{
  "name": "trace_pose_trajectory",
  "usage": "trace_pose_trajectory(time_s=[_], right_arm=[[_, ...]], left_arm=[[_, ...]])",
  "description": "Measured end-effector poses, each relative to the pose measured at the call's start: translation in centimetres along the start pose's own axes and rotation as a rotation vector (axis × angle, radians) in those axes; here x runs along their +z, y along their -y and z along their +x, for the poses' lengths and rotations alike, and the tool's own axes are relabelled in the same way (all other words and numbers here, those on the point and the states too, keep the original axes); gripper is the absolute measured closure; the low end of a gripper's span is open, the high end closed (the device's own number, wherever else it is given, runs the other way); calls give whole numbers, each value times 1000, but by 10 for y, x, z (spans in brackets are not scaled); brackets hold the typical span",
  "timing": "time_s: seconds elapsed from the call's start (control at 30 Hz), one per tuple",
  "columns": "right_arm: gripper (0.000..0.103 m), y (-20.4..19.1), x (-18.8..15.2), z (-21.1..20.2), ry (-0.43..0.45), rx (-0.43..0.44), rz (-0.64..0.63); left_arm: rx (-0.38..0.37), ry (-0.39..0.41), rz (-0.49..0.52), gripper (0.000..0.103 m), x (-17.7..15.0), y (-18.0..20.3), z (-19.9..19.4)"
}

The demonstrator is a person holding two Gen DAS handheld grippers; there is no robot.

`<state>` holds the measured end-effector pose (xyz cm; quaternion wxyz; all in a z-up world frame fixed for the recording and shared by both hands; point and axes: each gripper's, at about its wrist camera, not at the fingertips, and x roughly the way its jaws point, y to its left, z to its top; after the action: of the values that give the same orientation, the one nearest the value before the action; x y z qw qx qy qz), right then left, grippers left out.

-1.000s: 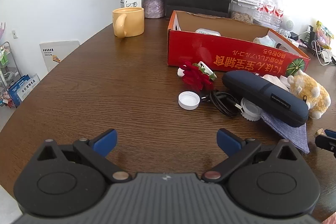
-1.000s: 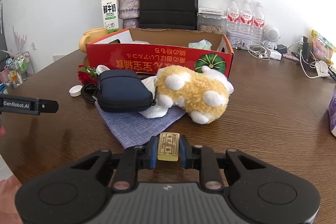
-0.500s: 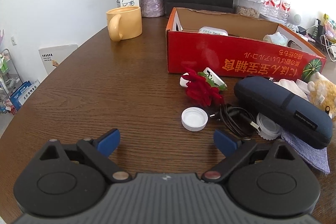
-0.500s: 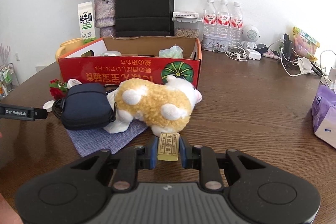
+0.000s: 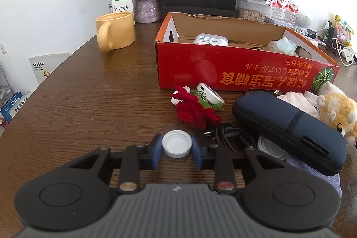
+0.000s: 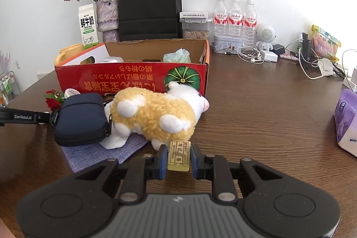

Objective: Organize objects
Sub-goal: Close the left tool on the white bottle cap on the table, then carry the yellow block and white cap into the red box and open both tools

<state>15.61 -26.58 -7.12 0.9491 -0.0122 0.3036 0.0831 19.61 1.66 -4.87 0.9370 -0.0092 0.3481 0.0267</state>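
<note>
Your left hand-held gripper [image 5: 177, 147] has just closed its jaws, and the white bottle cap [image 5: 177, 143] now sits between the blue pads [image 5: 156, 147], both pads against its rim, the cap resting open side up on the bench [image 5: 89, 99]. The cap is a shallow round plastic piece with a ribbed edge. Just beyond it lie a coiled black cable [image 5: 232, 134], a red artificial rose [image 5: 194, 112] with green leaves, and a small white cylindrical item [image 5: 209, 95]. To the right, a long navy zip case [image 5: 287, 126] of woven fabric lies partly on a bluish-grey cloth [image 5: 316, 171]. Your right hand-held gripper [image 6: 178, 158] is clenched on a small tan rectangular block [image 6: 179, 155] with characters stamped into its face, held just in front of a yellow and white plush toy [image 6: 156, 115] with a nubby pile. The plush lies on its side, touching the navy case and the front wall of the red cardboard box [image 6: 133, 79]. The box is open-topped, printed with a green pumpkin, with a white container and a pale crumpled wad inside. The bench is dark wood with visible grain. A glossy yellow mug [image 5: 116, 31] stands well apart to the left of the box.
</note>
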Motion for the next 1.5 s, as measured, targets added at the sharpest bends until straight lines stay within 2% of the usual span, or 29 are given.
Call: trace_pose_trajectory(time_s=[0.33, 0.97, 1.27, 1.5], right_arm=[[83, 0, 0, -8, 20, 17, 3], [83, -9, 15, -43, 118, 39, -31], [83, -23, 39, -41, 171, 73, -72], [83, -32, 63, -25, 198, 105, -102]], left_arm=[[13, 28, 3, 73, -2, 2, -19], [-32, 171, 23, 73, 11, 19, -81], [-64, 220, 41, 73, 31, 38, -84], [-88, 238, 50, 73, 50, 53, -74]])
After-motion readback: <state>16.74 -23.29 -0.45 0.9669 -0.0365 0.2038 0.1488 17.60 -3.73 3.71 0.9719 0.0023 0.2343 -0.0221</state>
